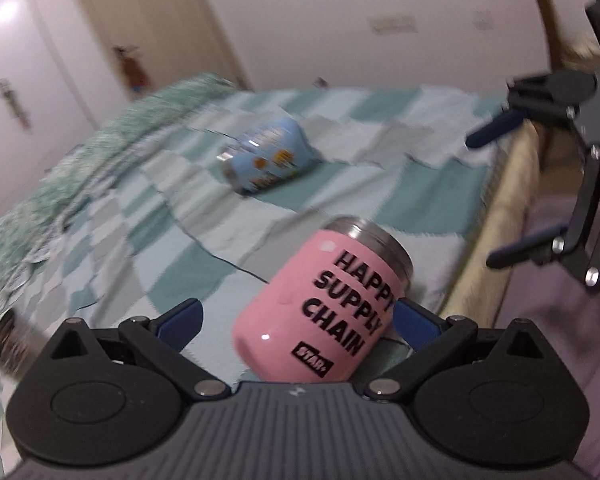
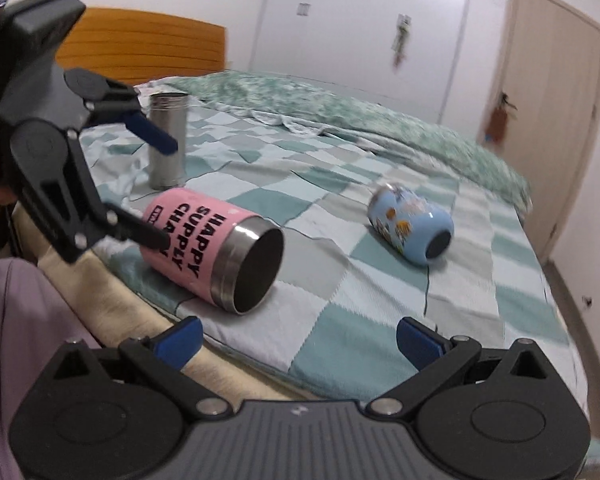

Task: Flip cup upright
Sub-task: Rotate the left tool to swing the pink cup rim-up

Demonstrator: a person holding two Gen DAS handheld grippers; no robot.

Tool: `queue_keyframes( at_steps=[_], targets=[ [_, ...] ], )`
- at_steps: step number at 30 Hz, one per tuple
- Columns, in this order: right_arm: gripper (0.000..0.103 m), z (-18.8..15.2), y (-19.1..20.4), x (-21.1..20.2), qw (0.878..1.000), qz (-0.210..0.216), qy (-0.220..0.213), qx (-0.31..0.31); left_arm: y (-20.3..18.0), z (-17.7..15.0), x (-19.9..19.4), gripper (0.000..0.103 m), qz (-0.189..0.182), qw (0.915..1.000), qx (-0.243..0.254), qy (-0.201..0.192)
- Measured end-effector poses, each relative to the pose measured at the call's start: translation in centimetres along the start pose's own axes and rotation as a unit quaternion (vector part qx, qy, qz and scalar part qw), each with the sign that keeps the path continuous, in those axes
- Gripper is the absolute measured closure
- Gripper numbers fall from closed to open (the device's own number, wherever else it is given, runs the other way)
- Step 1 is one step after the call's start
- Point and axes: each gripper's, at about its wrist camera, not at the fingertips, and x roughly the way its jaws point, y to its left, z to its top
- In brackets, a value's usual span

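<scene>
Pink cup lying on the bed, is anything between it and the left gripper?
Nothing visible. The pink cup lies on its side between the open fingers of the left gripper, base toward the gripper.

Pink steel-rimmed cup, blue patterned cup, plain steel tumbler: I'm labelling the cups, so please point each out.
Pink steel-rimmed cup (image 2: 196, 236): right wrist view, pink lettered side.
Blue patterned cup (image 2: 410, 226): right wrist view, patterned side.
Plain steel tumbler (image 2: 167, 160): right wrist view, lower wall.
</scene>
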Motion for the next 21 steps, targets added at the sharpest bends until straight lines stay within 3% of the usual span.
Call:
queue_keyframes(
  at_steps=[9, 13, 15, 18, 21],
  targets=[
    [0.000, -0.6, -0.1, 1.7, 0.998, 0.016, 0.014, 0.054, -1.0, 1.7, 4.5, 0.000, -0.030, 0.9927, 0.090, 0.075],
    [0.000, -0.7, -0.1, 2.2, 0.998, 0.019, 0.014, 0.057, -0.5, 1.9, 6.4, 0.001, -0.051, 0.9880, 0.078, 0.123],
    [0.000, -0.8, -0.3, 2.4, 0.998, 0.021, 0.013, 0.059, -0.3, 2.0, 7.3, 0.003, -0.042, 0.9859, 0.070, 0.147],
    [0.000, -0.9, -0.4, 2.5, 0.998, 0.023, 0.011, 0.063, 1.2, 2.8, 7.9, 0.008, -0.028, 0.9810, -0.023, 0.191],
    [0.000, -0.8, -0.6, 2.7, 0.998, 0.026, 0.008, 0.063, 3.2, 2.9, 7.7, 0.011, -0.022, 0.9640, -0.128, 0.232]
  ],
)
